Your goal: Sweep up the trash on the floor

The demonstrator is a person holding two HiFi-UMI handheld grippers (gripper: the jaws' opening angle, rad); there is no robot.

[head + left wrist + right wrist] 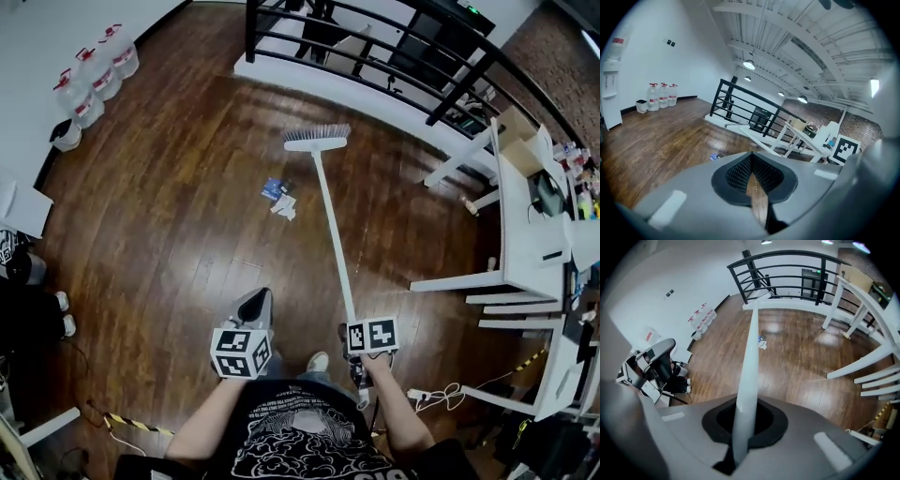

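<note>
Evidently the sweeping stroke is being set up rather than finished. The broom point(330, 225) is held out ahead of the person, its white handle clamped between the jaws of the right tool point(743, 426) near the upper end, and its bristle head point(317, 139) is placed far out on the wooden floor point(169, 225), close to the black railing point(375, 37). The left tool point(255, 307) is held off the handle, just to its left; its jaws are seen pressed together with nothing between them. The trash point(279, 198) lies on the floor left of the handle and nearer the person than the head, apart from the bristles; it is too small to be read surely, but a blue wrapper and crumpled white paper are suggested. It is judged not yet gathered. For the next move, the head would need to be shifted left so that it stands behind the scraps, then drawn toward the person with the bristles kept flat on the boards. No dustpan is seen in any view
</note>
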